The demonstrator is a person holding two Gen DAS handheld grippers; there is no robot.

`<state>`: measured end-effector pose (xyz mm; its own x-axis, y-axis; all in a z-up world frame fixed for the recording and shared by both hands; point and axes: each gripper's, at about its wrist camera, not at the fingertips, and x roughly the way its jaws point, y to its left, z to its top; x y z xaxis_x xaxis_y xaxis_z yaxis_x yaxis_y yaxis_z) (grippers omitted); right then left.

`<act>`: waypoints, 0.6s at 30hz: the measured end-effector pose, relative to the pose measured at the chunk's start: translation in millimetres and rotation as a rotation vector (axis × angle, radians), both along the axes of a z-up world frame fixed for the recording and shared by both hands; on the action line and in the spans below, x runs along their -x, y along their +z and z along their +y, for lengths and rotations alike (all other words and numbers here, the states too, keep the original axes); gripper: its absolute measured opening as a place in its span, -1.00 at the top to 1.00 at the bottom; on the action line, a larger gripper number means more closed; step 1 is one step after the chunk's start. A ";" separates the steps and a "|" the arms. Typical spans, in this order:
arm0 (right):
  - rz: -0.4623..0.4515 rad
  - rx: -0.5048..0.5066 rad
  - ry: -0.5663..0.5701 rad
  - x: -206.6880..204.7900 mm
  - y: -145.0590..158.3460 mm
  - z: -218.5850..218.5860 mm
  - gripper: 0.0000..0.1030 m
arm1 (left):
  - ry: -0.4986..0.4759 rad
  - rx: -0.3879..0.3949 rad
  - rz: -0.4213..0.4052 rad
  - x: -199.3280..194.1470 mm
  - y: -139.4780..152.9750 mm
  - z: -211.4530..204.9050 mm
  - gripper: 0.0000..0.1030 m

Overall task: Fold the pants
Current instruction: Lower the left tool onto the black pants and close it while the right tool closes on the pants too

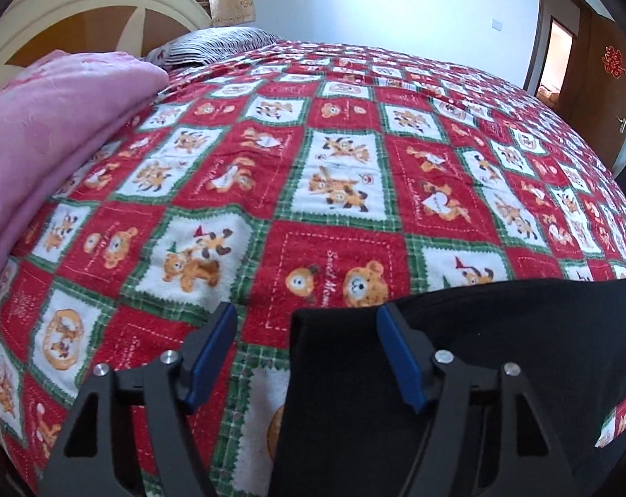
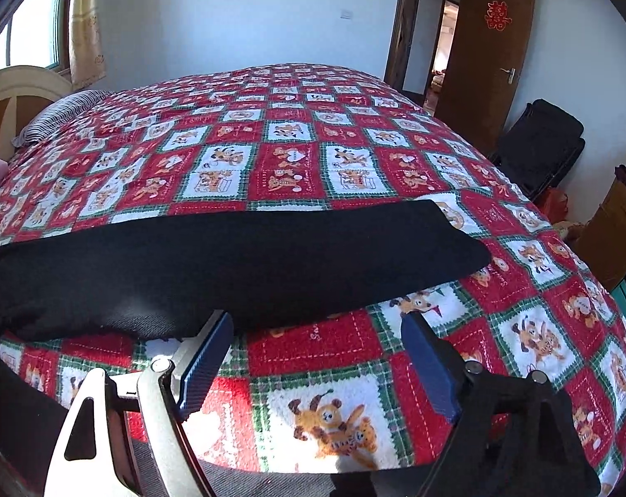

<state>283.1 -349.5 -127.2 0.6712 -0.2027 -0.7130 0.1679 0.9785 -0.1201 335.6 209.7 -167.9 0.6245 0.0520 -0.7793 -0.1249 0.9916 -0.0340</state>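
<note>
On bedspread (image 1: 346,132) | black pants (image 2: 238,261) lie long, flat | left gripper (image 1: 306,352) released astride end edge | right gripper (image 2: 317,356) released, short of hem | pinch both layers together

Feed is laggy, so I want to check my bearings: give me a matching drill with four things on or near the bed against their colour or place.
Things:
1. pants
2. folded blanket
3. pillow
4. door

Descriptions:
A. pink, piled by the headboard
B. brown, standing open with a red paper cutout on it
C. black, lying flat across the near part of the bed
D. striped, at the head of the bed

Pairs: 1-C, 2-A, 3-D, 4-B
</note>
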 end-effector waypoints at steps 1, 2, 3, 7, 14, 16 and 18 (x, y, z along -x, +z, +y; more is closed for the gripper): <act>-0.002 0.000 -0.009 -2.6 -0.9 -2.5 -0.64 | -0.010 0.007 -0.002 0.2 -0.9 -0.1 -0.34; -0.002 -0.003 -0.015 -3.9 -1.8 -4.7 -0.64 | -0.020 0.005 -0.003 0.5 -1.8 -1.7 -0.32; -0.002 -0.008 -0.019 -5.8 -2.9 -6.4 -0.64 | -0.027 0.000 -0.001 -0.5 -2.6 -2.5 -0.30; 0.003 -0.025 -0.031 -9.0 -6.4 -9.9 -0.64 | -0.045 0.031 -0.033 2.1 2.9 0.1 -0.29; 0.015 -0.032 -0.014 -13.1 -7.7 -9.8 -0.04 | -0.058 0.103 -0.020 -4.3 -0.9 5.7 0.24; 0.030 -0.057 -0.023 -15.9 -7.5 -16.1 0.03 | -0.058 0.094 -0.020 -3.7 -2.2 5.5 0.26; 0.026 -0.053 -0.039 -16.8 -6.3 -22.0 0.03 | -0.060 0.090 -0.022 -3.1 -3.3 5.8 0.33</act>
